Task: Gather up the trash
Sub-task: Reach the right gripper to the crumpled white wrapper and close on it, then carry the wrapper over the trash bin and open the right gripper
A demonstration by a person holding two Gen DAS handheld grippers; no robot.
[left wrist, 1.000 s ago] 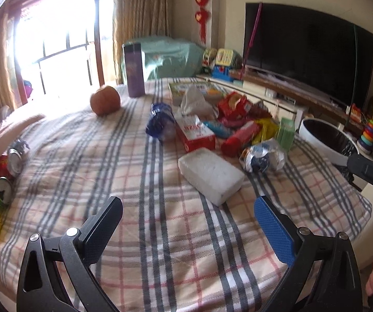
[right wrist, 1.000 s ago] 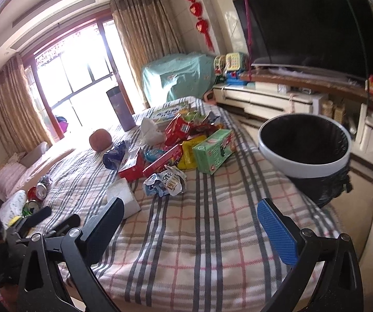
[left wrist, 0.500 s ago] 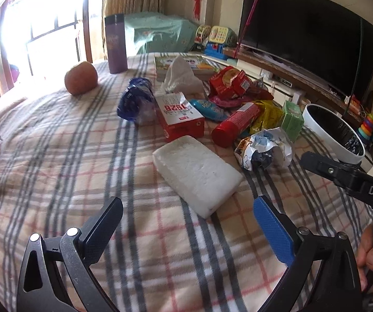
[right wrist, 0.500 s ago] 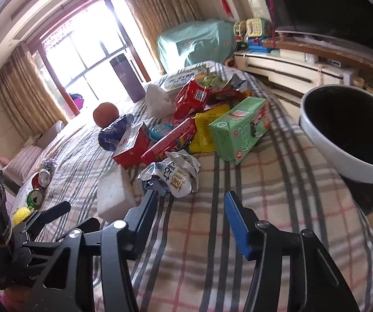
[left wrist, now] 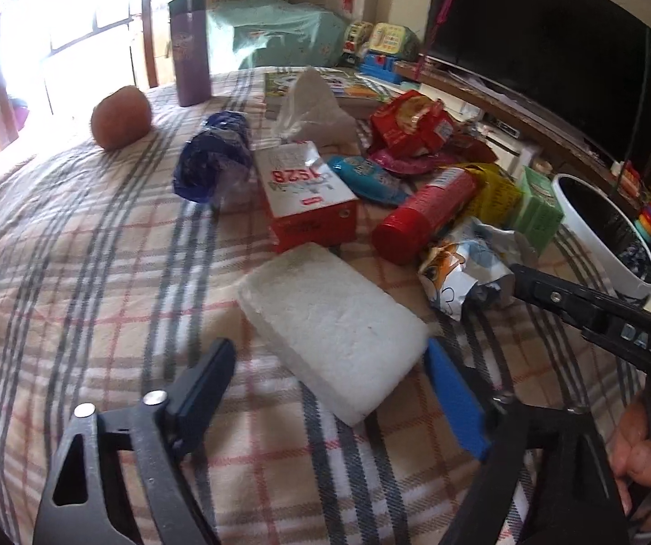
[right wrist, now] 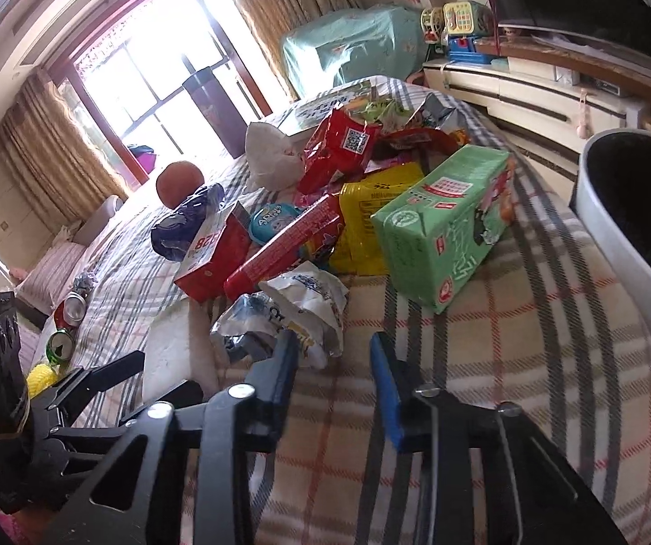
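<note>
Both grippers are now lower and closer to the litter than one second ago, and the right one has narrowed its opening. The left gripper (left wrist: 330, 390) is spread wide and holds nothing; the white rectangular foam block (left wrist: 332, 324) lies directly ahead of it on the checked blanket of the bed (left wrist: 98, 272), its near corner already between the two fingertips. The long axis of the block runs obliquely, from far-left to near-right of this gripper, so I judge the fingers must close across the short side or the wrist must turn a little.

The right gripper (right wrist: 332, 359) is half closed, with a small gap, and pinches nothing yet. The crumpled white and silver snack wrapper (right wrist: 298, 313) lies just ahead and slightly to the left of it, touching or almost touching the left fingertip; I cannot tell which. In the left wrist view the same wrapper (left wrist: 470, 268) sits at the tip of the right gripper's black finger.

The white round trash bin with a black liner (right wrist: 620, 236) stands off the edge of the bed, to the right of the right gripper and near it, so the right hand is the nearer one for the drop. Behind the wrapper lie the red cylindrical tube (right wrist: 284, 245) and the green rectangular carton (right wrist: 443, 222), both farther away.
</note>
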